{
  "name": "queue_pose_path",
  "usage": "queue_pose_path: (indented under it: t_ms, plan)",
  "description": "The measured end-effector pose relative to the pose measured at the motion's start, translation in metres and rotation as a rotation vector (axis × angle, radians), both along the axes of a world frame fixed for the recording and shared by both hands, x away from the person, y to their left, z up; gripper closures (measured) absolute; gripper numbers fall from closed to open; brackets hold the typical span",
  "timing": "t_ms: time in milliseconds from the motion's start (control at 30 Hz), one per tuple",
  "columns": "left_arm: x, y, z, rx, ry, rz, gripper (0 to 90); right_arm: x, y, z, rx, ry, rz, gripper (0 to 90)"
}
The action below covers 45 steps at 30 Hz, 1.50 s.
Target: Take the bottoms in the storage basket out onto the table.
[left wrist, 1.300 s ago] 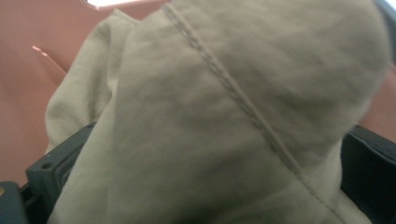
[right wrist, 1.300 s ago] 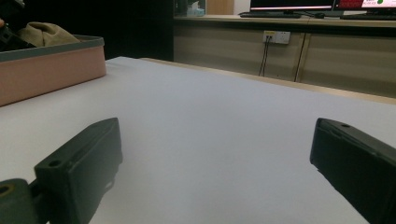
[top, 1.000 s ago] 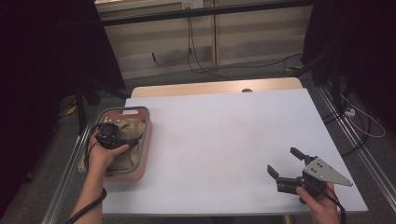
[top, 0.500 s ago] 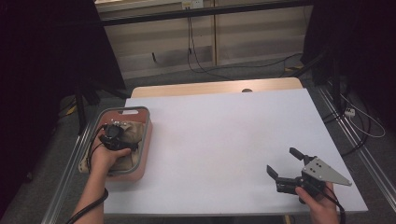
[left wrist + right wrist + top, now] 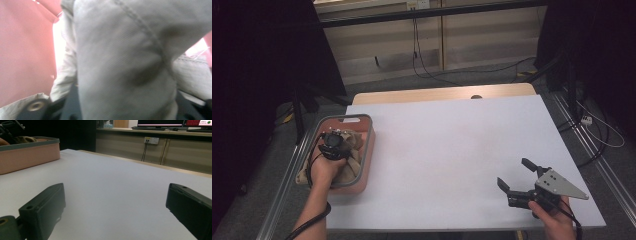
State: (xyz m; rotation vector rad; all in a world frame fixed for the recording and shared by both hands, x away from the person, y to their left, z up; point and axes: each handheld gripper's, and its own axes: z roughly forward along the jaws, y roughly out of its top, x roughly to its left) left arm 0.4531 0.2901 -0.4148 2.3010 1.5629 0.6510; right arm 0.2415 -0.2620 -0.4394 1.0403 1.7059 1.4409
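A crumpled beige cloth [image 5: 354,140] lies in a pink bin [image 5: 367,145] at the table's left edge. My left gripper [image 5: 333,142] points down into the bin, held by a hand. Its jaws have just been closing with the cloth between them. In the left gripper view a thick fold of the cloth [image 5: 120,62] bulges up close between the jaws, against the bin's pink wall [image 5: 22,50]. My right gripper [image 5: 512,171] rests low over the white table near its front right corner. It stands open [image 5: 115,195] with nothing between its jaws.
The white tabletop [image 5: 452,145] stretches between the two hands. From the right gripper view the bin [image 5: 30,152] stands far off at the left. Cables trail over the floor behind the table, and a metal rail runs along each side.
Both hands keep their places. The left gripper's black head looks drawn in closer on the cloth than before.
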Motion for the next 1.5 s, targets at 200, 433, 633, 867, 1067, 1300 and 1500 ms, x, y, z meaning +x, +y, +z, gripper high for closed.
queue_pose_path:
  t_ms: [200,433,633,867,1067,1300,1500]
  plan:
    - [0.003,0.009,0.010,-0.094,0.037,0.017,71.6,0.001,-0.001,0.000,0.009,0.005,-0.007,2.0]
    - [0.001,0.011,0.025,-0.202,0.038,0.028,72.6,0.001,-0.002,-0.001,0.018,0.005,-0.007,2.0]
    - [0.002,0.014,0.052,-0.255,0.019,0.036,72.7,0.001,-0.001,-0.001,0.017,0.008,-0.007,2.0]
    - [0.004,0.017,0.081,-0.266,0.015,0.041,72.7,0.001,0.000,-0.001,0.014,0.010,-0.002,2.0]
    - [0.005,0.018,0.105,-0.279,-0.003,0.038,72.7,0.001,0.000,-0.001,0.019,0.008,-0.003,2.0]
    - [0.006,0.014,0.129,-0.288,-0.026,0.033,72.7,0.001,0.000,-0.001,0.016,0.008,-0.002,2.0]
    - [0.010,0.010,0.153,-0.298,-0.044,0.025,72.7,0.001,0.000,-0.001,0.016,0.009,-0.003,2.0]
